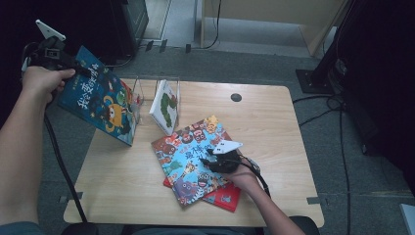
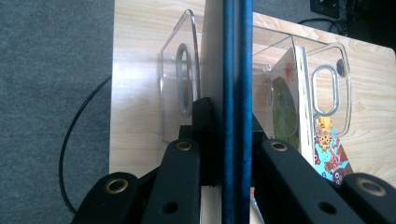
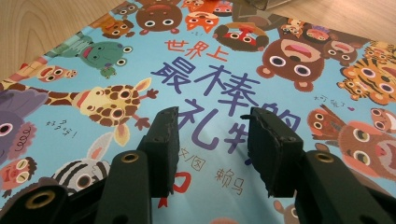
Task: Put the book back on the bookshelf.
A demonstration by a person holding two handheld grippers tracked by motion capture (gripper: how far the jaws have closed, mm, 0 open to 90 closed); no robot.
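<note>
Left gripper (image 1: pixel 73 68) is clamped on the edge of the dark blue book (image 1: pixel 100 100), held tilted in the air off the table's left rear corner, just beside the clear acrylic rack (image 2: pixel 187 79). Left gripper view looks straight down the book's edge, lined up near a rack divider. Right gripper (image 3: pixel 210 140) has jaws apart, nothing between them, resting over the animal-cover book (image 1: pixel 193 161), which lies flat on a red book (image 1: pixel 227 196) mid-table.

Risks, as I judge them:
- Book edge hits a divider instead of dropping into a slot; the rack looks light, so it may slide or tip.
- Grip is at one corner, so the book can pivot or sag in the jaws.
- White caterpillar book (image 1: pixel 165 105) already standing in the rack could get knocked over.

Table (image 1: pixel 274 112): pale wood, rounded corners, small dark grommet (image 1: pixel 236 97). Grey carpet floor, loose cables (image 1: pixel 342 147) at right, dark equipment at the back and right.
</note>
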